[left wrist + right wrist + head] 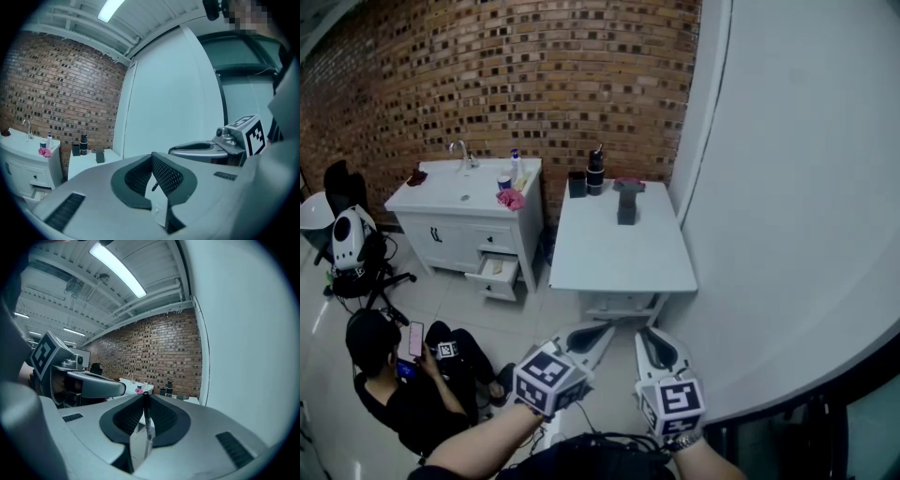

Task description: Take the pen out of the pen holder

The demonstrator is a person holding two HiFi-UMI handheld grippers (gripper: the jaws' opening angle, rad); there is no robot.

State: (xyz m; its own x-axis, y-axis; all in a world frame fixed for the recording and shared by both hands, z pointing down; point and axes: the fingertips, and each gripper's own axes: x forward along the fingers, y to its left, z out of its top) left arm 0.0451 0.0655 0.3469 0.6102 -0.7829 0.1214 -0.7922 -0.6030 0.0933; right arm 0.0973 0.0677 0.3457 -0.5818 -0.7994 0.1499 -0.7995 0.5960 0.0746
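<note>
Pen: a slim dark pen (147, 420), a thin rigid stick with a paler lower stretch, stands pinched between the right gripper's (145, 398) pads. It lies along the gap between them.
Task standing: judged from this, the pen is already out of its holder.
Left gripper: the left gripper (151, 158), just beside the right one, has its jaws pressed together at the tips and carries nothing.
Holder: well ahead of both grippers, small dark containers (595, 173) stand on a white rectangular table (619, 253). I cannot tell which of them is the pen holder.
Risk: the pen looks smooth and narrow and is held only by a slender pinch. A slackened grip or a jerk of the hand could let it pivot or slide down through the pads and drop to the glossy pale floor (328, 375).
Materials: smooth grey moulded gripper shells and black mesh-textured pads that should bite well, with rough red brick behind the table.
</note>
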